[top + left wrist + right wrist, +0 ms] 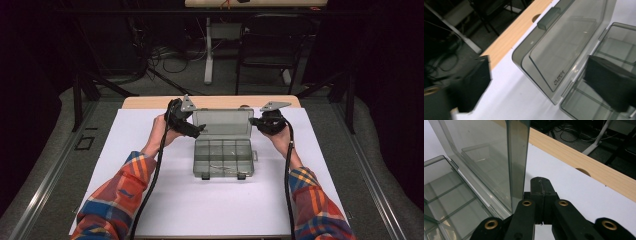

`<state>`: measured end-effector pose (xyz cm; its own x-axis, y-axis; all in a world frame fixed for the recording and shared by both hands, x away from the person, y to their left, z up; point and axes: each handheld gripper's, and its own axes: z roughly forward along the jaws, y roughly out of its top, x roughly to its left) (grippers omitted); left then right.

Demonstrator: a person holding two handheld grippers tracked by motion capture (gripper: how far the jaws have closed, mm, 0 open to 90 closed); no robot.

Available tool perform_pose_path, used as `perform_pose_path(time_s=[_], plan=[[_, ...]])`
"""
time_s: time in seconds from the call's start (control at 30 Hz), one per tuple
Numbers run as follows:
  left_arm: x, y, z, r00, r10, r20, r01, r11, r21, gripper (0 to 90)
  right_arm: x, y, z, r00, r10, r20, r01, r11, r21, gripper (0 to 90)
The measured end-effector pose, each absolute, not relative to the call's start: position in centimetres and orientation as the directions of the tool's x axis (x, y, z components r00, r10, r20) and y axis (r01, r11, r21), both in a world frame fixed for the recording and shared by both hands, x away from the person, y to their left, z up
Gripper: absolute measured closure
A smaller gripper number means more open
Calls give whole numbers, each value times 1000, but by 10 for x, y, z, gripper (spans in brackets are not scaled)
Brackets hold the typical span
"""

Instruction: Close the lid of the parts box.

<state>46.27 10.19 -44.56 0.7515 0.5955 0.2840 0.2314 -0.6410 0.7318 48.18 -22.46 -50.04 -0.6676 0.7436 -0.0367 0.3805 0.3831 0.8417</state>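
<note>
Two tongs flank a clear compartment box [223, 156] lying mid-tabletop [165, 200]. Left tongs [196, 131] gape wide, holding nothing, beside the lid [222, 123] standing upright. Right tongs [541, 195] are closed empty, just beside the lid's edge.

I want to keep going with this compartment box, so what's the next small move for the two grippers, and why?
Probably bring the left gripper down into the tray of the box. The lid already stands upright, the right gripper sits shut beside its right edge, apparently steadying it, and the left jaws are open with nothing between them, beside the lid's left end. Small pale items lie in a front compartment.
</note>
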Motion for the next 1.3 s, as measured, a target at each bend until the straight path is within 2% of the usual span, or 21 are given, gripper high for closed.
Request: perform_pose_path(time_s=[0.2,0.43,0.77,1.1,1.2,1.3], plan=[[459,103,-441,747,587,312,200,-647,736,259,481,-224,-500,-666,745,-45,378,388,840,900],[457,107,-439,748,579,324,153,-626,765,534,481,-224,-501,-667,744,-45,377,389,841,900],[458,110,-441,732,587,345,133,-621,773,649,481,-225,-501,-662,748,-45,385,390,836,900],[455,112,-441,736,563,377,99,-639,763,707,481,-229,-499,-634,770,-64,387,388,836,857],[455,114,-440,744,554,374,97,-643,760,707,480,-233,-499,-620,782,-67,399,387,831,822],[455,114,-440,747,551,372,93,-641,762,715,479,-237,-498,-606,793,-62,417,383,824,746]])
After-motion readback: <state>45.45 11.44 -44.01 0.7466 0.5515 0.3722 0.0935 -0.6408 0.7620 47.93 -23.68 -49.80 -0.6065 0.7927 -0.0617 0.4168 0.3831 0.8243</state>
